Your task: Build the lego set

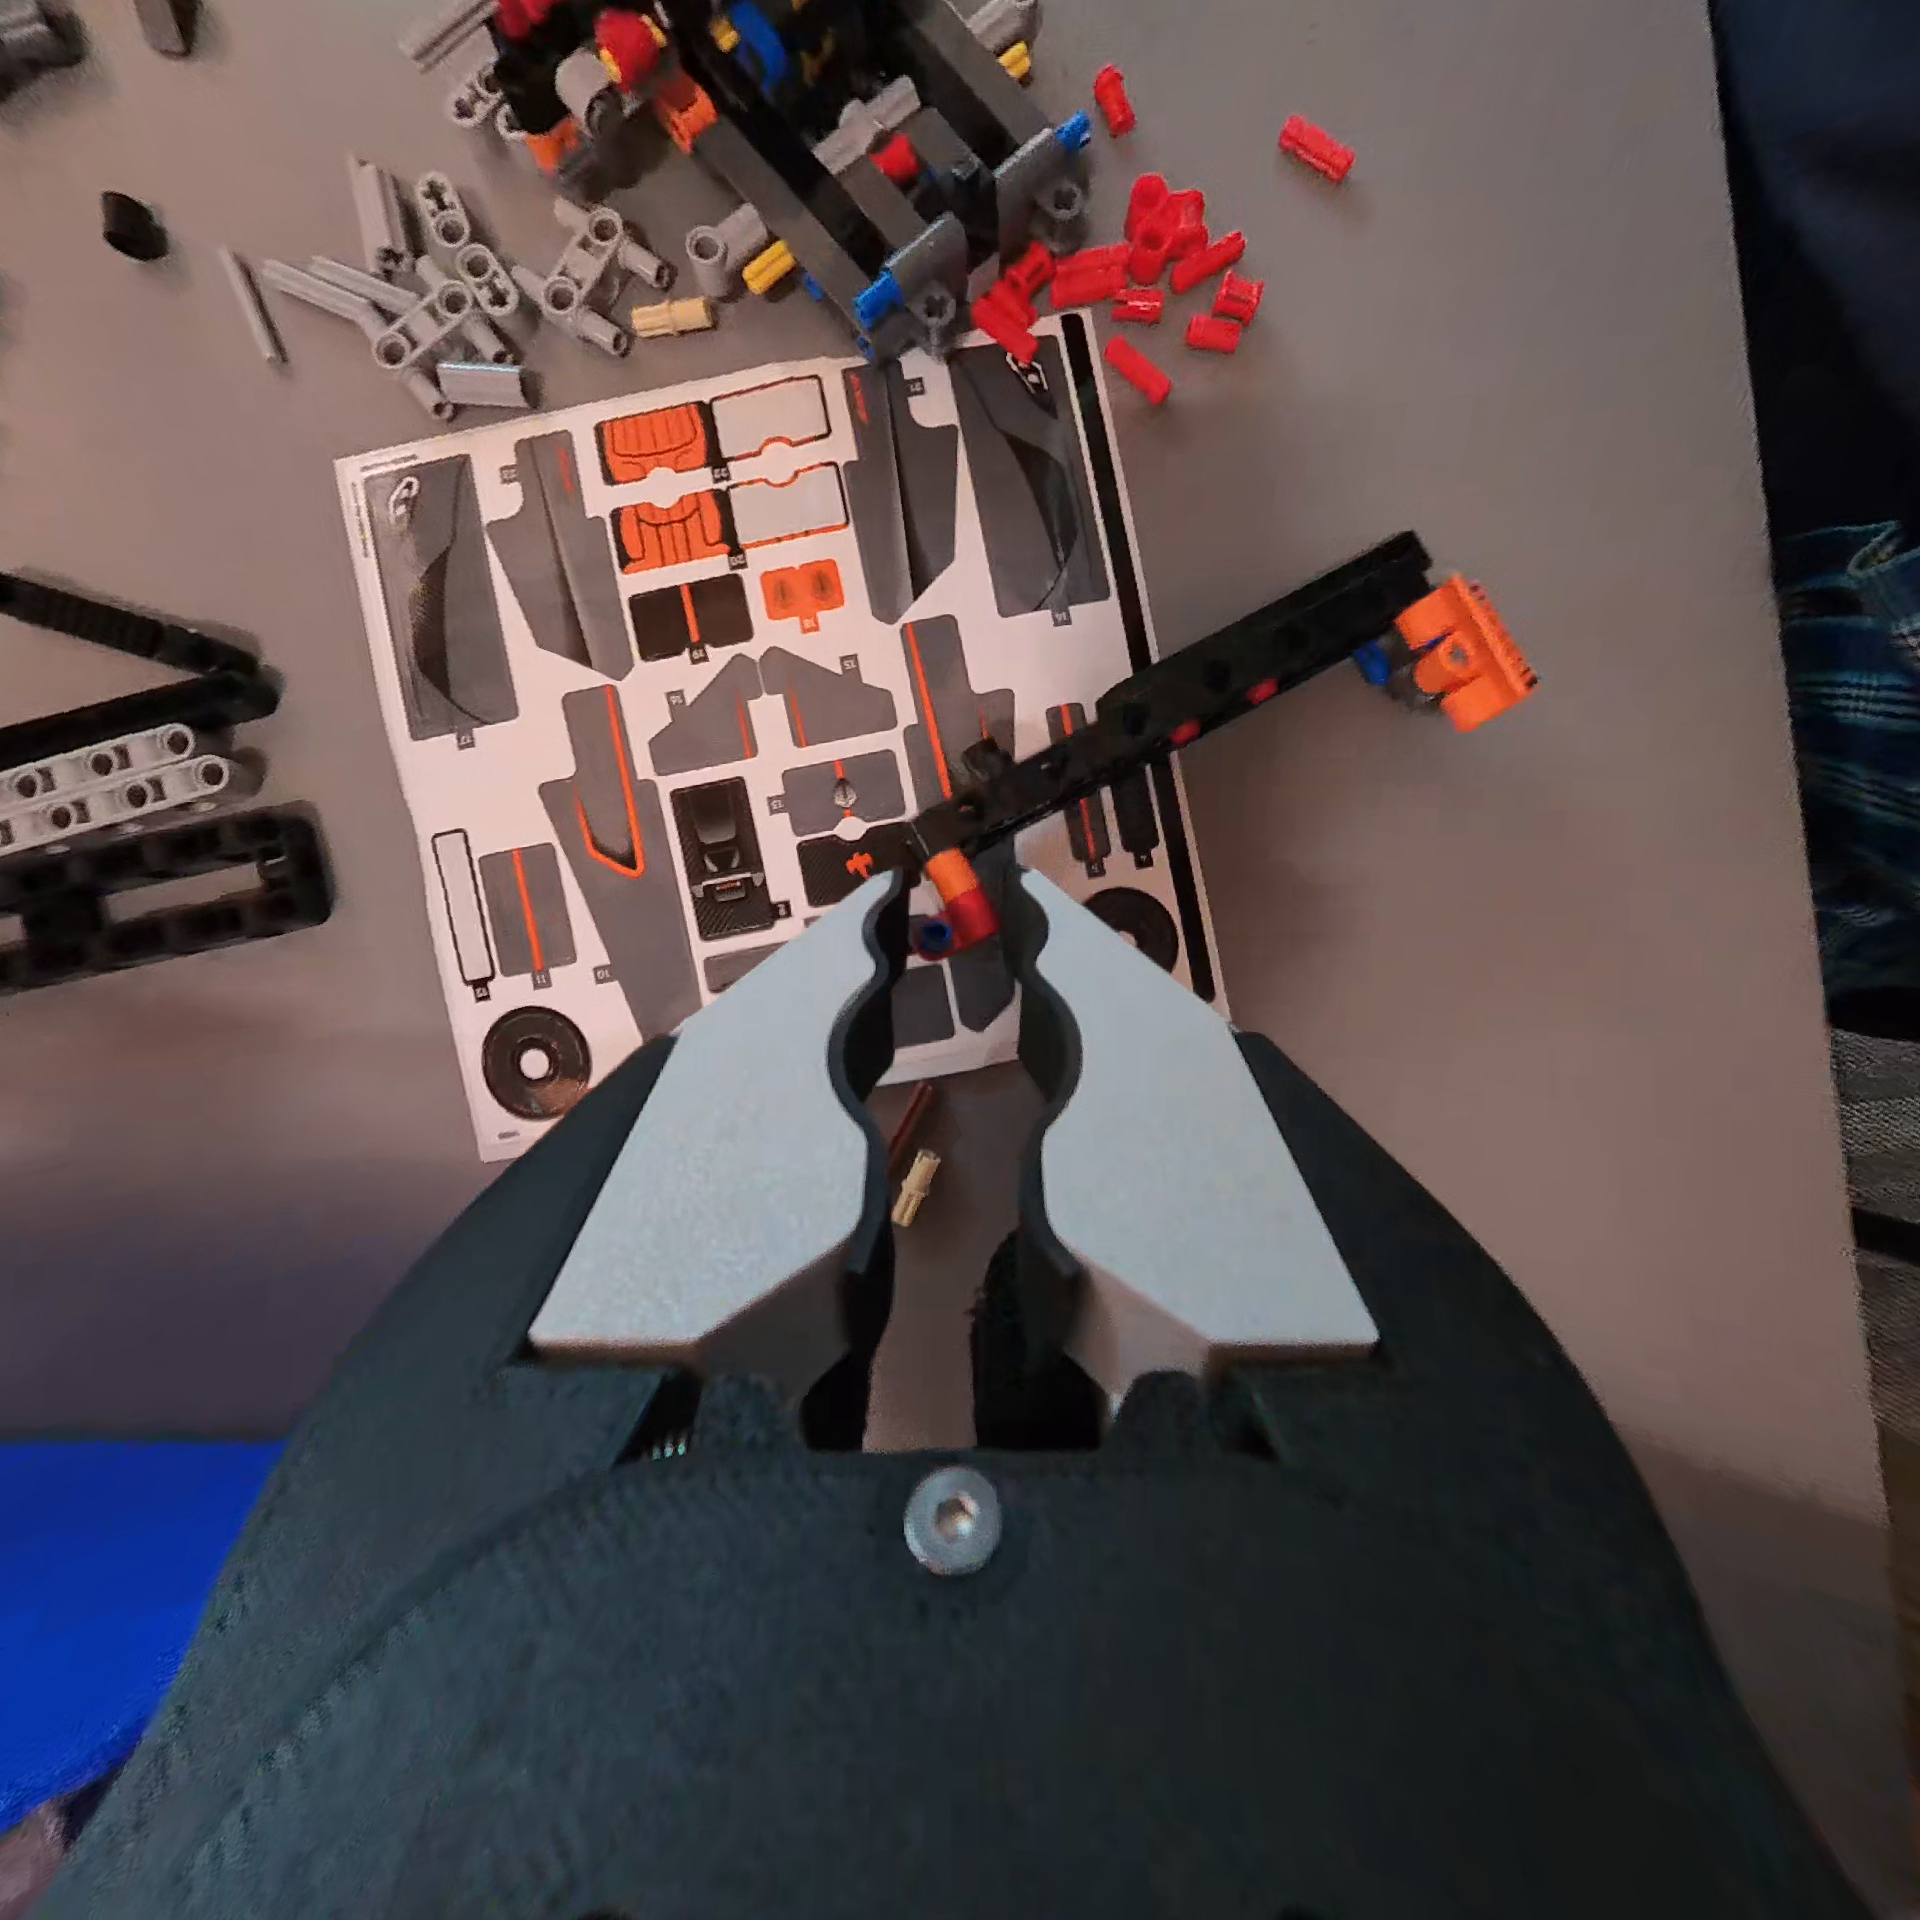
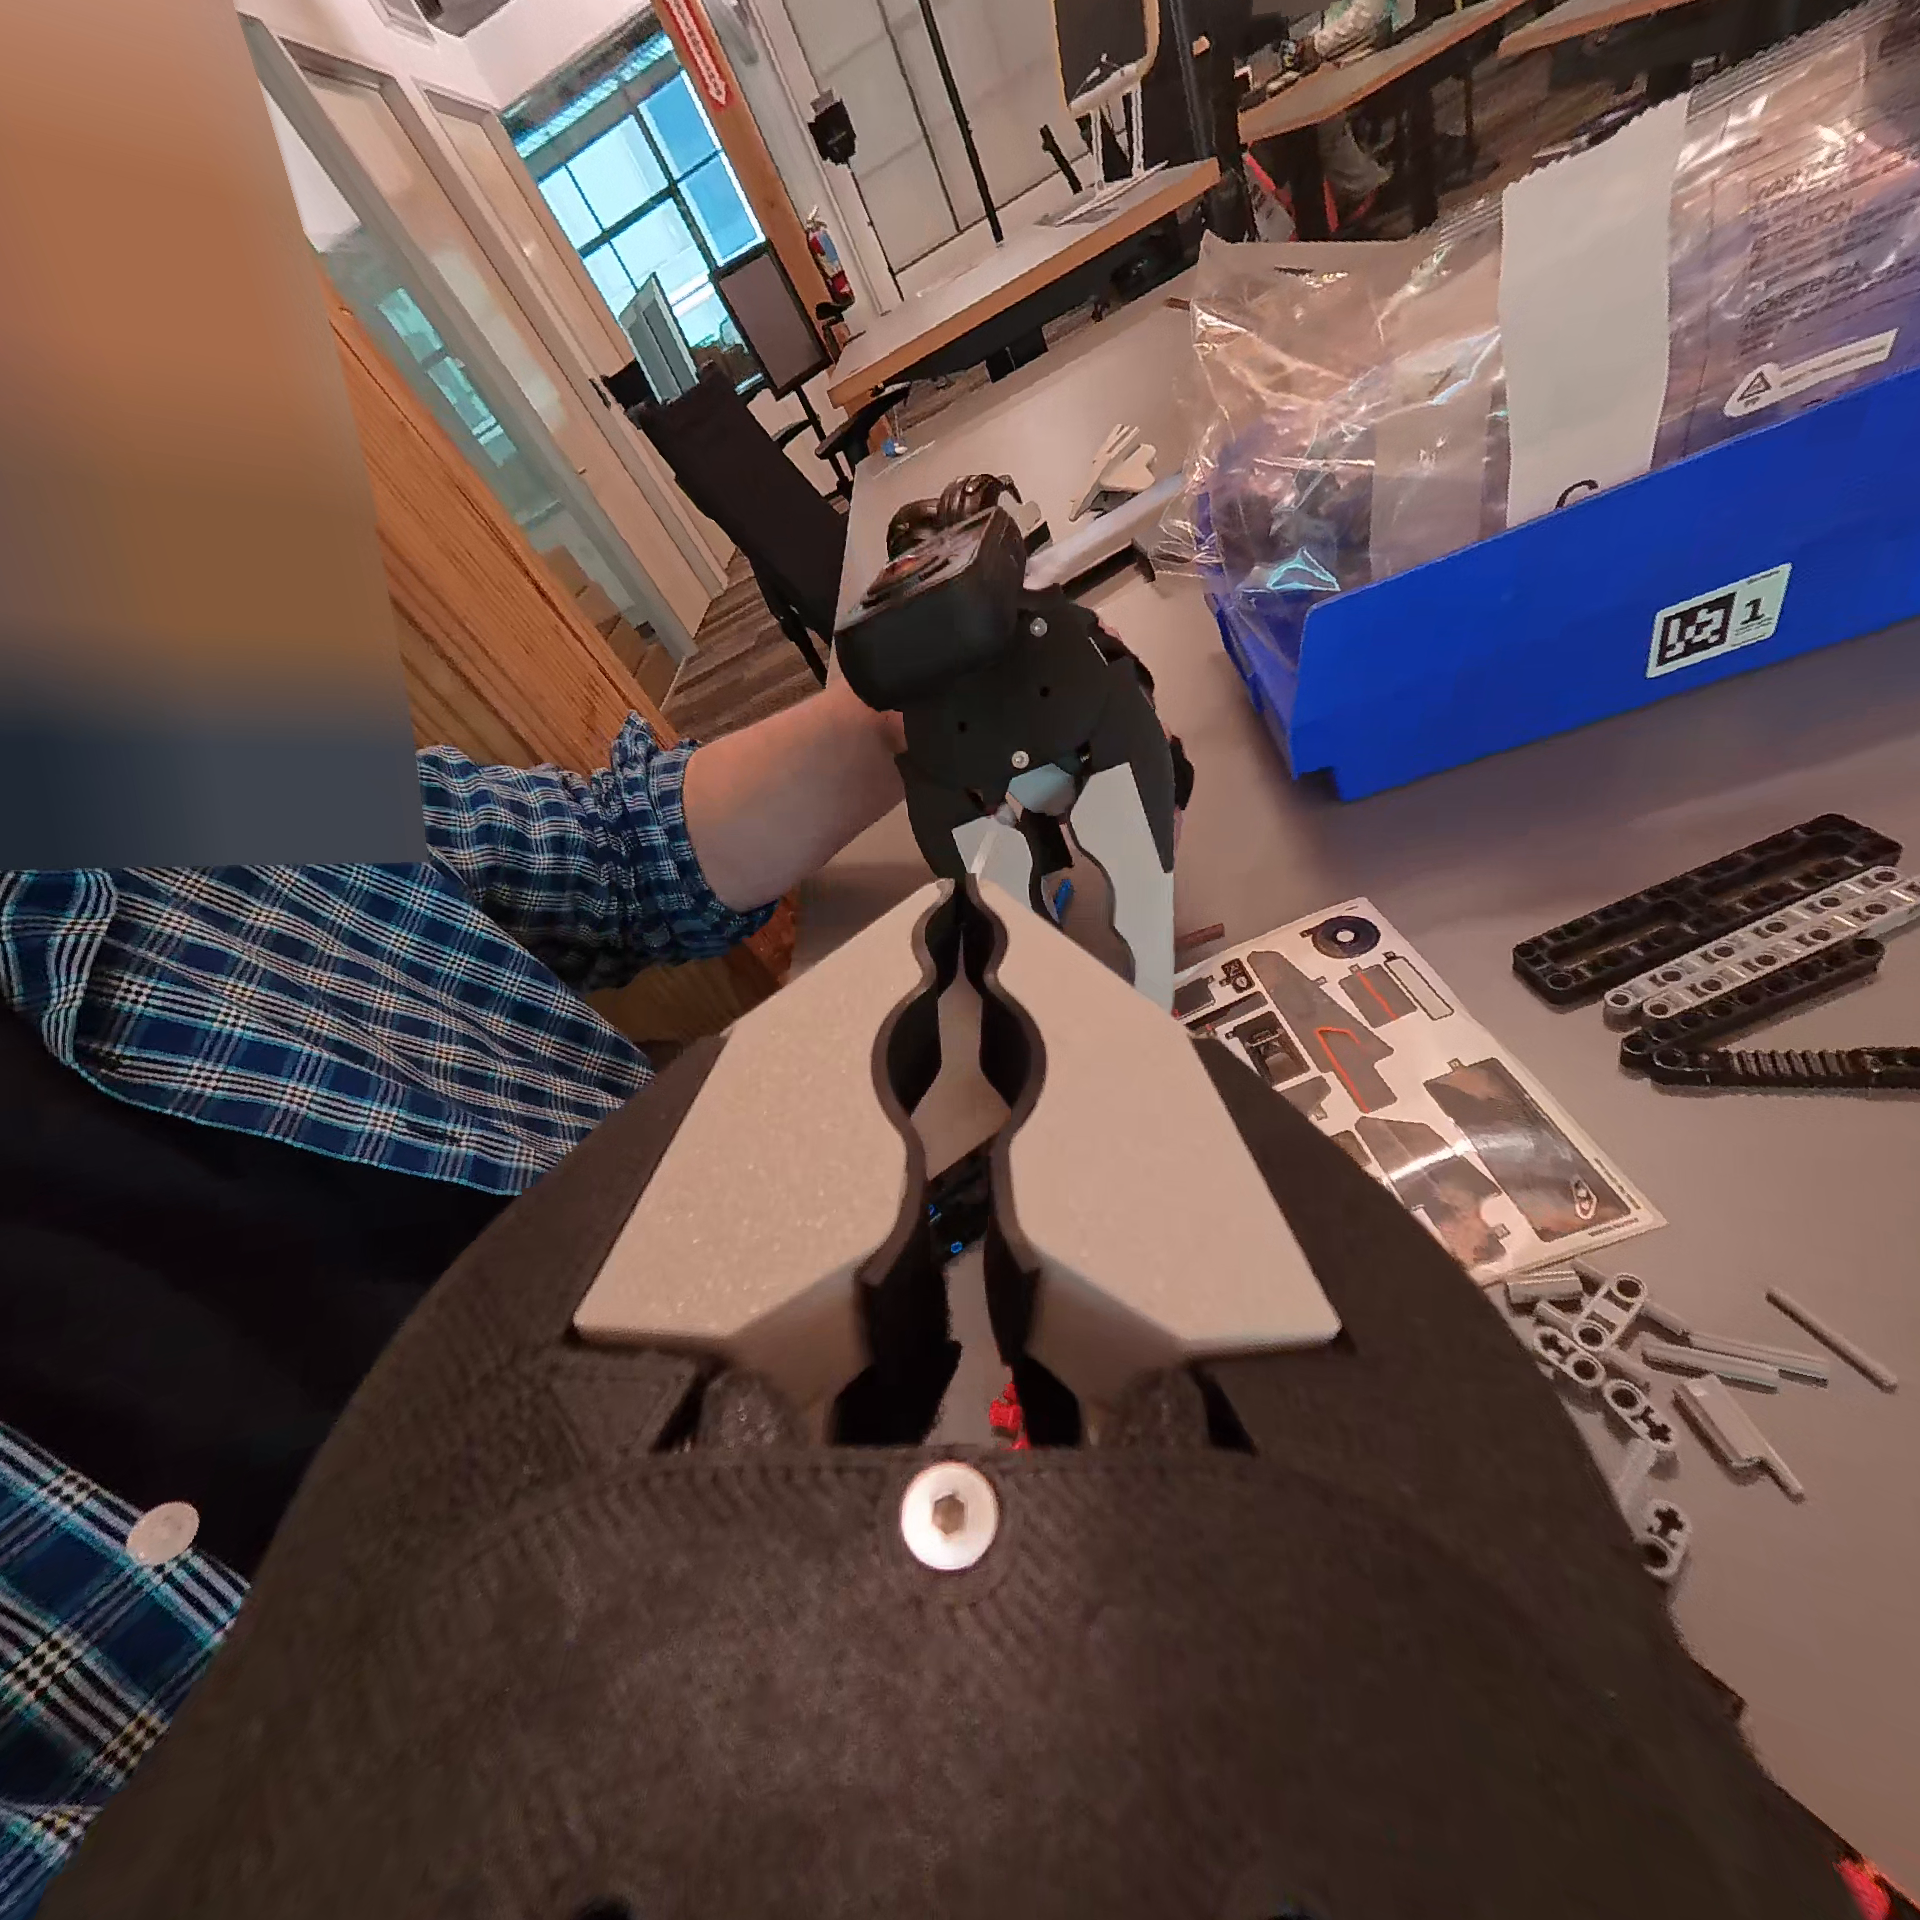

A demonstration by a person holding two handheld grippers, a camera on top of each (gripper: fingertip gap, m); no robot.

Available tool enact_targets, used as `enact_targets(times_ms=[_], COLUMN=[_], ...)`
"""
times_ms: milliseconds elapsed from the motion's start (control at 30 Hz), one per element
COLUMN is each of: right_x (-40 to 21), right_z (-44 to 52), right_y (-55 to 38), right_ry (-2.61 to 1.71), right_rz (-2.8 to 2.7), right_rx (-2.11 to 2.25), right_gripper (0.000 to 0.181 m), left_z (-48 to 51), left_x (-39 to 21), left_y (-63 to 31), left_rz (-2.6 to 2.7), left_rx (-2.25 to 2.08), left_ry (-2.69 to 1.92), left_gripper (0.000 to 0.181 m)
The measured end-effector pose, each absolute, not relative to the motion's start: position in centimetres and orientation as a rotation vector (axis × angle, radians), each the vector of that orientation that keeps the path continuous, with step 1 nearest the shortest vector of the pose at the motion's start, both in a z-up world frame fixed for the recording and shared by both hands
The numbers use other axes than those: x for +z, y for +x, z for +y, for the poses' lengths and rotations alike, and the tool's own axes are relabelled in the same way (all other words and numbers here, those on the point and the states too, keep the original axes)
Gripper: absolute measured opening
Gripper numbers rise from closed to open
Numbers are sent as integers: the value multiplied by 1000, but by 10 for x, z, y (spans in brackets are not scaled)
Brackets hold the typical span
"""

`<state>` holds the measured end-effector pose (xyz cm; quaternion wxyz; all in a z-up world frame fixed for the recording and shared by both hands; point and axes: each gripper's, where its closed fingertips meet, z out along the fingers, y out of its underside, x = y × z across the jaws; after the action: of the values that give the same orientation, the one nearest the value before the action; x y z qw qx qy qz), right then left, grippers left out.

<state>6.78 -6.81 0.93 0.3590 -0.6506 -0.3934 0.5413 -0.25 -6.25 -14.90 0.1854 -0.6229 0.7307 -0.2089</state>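
Observation:
My left gripper (image 1: 956, 904) is shut on the orange, red and blue connector end (image 1: 961, 899) of a black beam sub-assembly (image 1: 1195, 707). The beam reaches up and right above the sticker sheet (image 1: 727, 675) and ends in an orange piece (image 1: 1465, 655). My right gripper (image 2: 961, 894) is shut, with nothing visible between its tips, and points at the left gripper (image 2: 1070, 935) just beyond it. A partly built black and grey model (image 1: 810, 135) lies at the top of the left wrist view.
On the grey table are red pins (image 1: 1132, 281), grey connectors (image 1: 457, 301) (image 2: 1621, 1361), black frames and beams (image 1: 156, 894) (image 2: 1714, 925) and a tan pin (image 1: 914, 1190). A blue bin (image 2: 1558, 623) with a plastic bag (image 2: 1403, 364) stands behind. A person's sleeved arm (image 2: 623, 821) is at left. My right fingertips sit around 15 cm from my left ones.

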Motion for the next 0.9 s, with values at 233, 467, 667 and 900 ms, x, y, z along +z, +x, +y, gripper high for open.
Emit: enact_targets(times_ms=[233, 467, 667, 900], right_x=[5, 7, -2, -2], right_z=[-62, -44, -24, -22], right_y=[55, 42, 41, 45], right_ry=[-1694, -1706, -1770, -1774], right_rz=[-994, -846, -646, -593], right_rx=[1422, 1518, 1588, 1626], right_gripper=[0, 0, 0, 0], left_z=[-54, -38, -25, -27], left_x=[-145, -120, -96, -85], left_y=[-4, -9, -6, -3], left_rz=[1957, 1760, 1598, 1563], left_rx=[-613, -655, -711, -755], left_ry=[-1773, -1763, -1709, -1679], left_gripper=[42, 47, 46, 45])
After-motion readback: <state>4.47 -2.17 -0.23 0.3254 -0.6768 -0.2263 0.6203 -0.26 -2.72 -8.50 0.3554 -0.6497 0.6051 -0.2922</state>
